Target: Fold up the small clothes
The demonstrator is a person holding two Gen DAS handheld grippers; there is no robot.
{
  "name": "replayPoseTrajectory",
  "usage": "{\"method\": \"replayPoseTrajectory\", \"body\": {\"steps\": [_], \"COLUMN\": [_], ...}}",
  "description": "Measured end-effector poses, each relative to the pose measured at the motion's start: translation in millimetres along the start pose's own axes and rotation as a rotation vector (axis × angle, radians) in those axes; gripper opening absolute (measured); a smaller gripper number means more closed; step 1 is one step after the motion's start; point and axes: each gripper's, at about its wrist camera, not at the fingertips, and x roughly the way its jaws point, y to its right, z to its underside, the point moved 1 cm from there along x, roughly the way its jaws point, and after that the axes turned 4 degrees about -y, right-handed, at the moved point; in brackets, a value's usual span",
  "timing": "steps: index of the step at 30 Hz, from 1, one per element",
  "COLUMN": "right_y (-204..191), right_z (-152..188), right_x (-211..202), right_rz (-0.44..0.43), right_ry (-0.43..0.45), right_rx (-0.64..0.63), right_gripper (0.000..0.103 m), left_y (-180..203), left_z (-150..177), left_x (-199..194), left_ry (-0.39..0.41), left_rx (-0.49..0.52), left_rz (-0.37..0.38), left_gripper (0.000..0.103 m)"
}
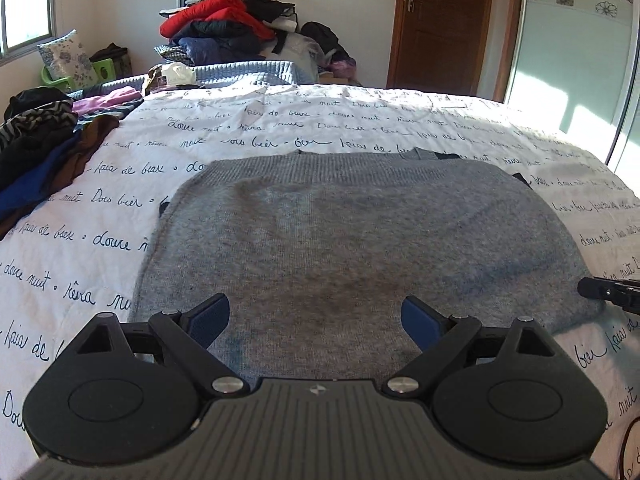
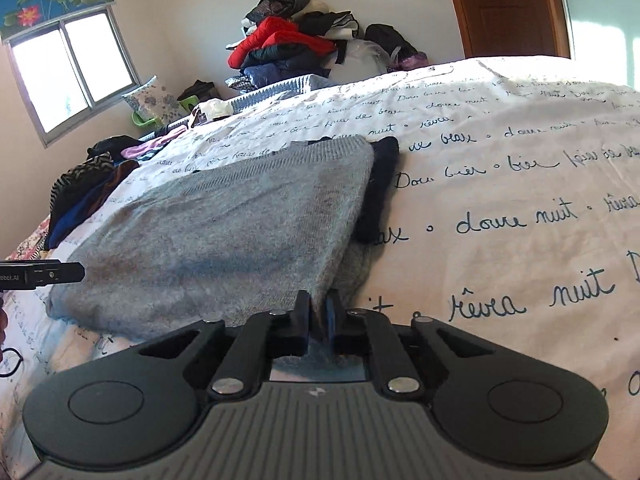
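Observation:
A grey knit sweater (image 1: 352,232) lies flat on the white bedspread with handwritten script (image 1: 280,128). My left gripper (image 1: 316,304) hovers open over the sweater's near edge, with nothing between its blue pads. In the right wrist view my right gripper (image 2: 319,308) is shut on the sweater (image 2: 224,232) at its near right corner, and grey fabric is pinched between the pads. A dark navy piece of cloth (image 2: 380,184) peeks out from under the sweater's right side. The left gripper's finger (image 2: 44,274) shows at the left edge of that view.
A heap of dark, striped and pink clothes (image 1: 36,152) lies on the bed's left side. A tall pile with red jackets (image 1: 228,28) stands behind the bed. A wooden door (image 1: 440,24) is at the back right. The bedspread (image 2: 520,200) stretches right of the sweater.

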Motion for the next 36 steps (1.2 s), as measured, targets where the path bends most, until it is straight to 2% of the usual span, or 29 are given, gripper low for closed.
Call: {"method": "replayPoseTrajectory", "body": {"steps": [4,6,8,10,13,16,18,20,23,26,28,31,34,36], "right_y": [-4,-9,-24,-47,-90,-125,-143,-157,-166,-162,-159,-155,-157,-160], "right_z": [0,-3,-8,-11,-12,-12,-13,-13,-14,-13,-8,0,7,8], "right_x": [-1,-5,-10,-11,3,29,44,52,61,69,73,84,84,82], "right_rz": [0.059,0.114,0.161,0.137,0.016,-0.093,-0.122,-0.104,-0.045,0.018,0.059,0.102,0.112,0.08], "right_ry": [-0.019,0.014,0.057,0.082,0.042,-0.01,-0.024,-0.008,0.003,0.009,0.01,-0.038,-0.037,-0.039], "right_rx": [-0.056,-0.044,-0.084,-0.152,-0.261,-0.286,-0.291,-0.297,-0.285,-0.239,-0.239,-0.236,-0.266,-0.281], "right_gripper": [0.005,0.006,0.006,0.007,0.011,0.029,0.064,0.079,0.083,0.103,0.103,0.103,0.103,0.103], "left_y": [-1,-4,-9,-12,-15,-18,-20,-21,-23,-26,-27,-28,-31,-35], "left_z": [0,-1,-2,-3,-4,-4,-5,-4,-5,-5,-4,-2,-1,-1], "left_x": [-2,-1,0,1,2,2,1,-1,-2,1,2,4,5,3], "left_ry": [0.011,0.009,0.004,0.005,0.006,0.008,0.016,0.037,0.059,0.049,0.047,0.051,0.055,0.07], "left_rx": [0.006,-0.006,-0.027,-0.04,-0.045,-0.059,-0.07,-0.075,-0.082,-0.094,-0.097,-0.087,-0.074,-0.065], "left_rz": [-0.036,-0.057,-0.076,-0.103,-0.159,-0.196,-0.227,-0.266,-0.317,-0.324,-0.326,-0.33,-0.334,-0.337], "left_gripper": [0.091,0.091,0.091,0.091,0.091,0.091,0.091,0.092,0.093,0.093,0.093,0.093,0.094,0.094]}}
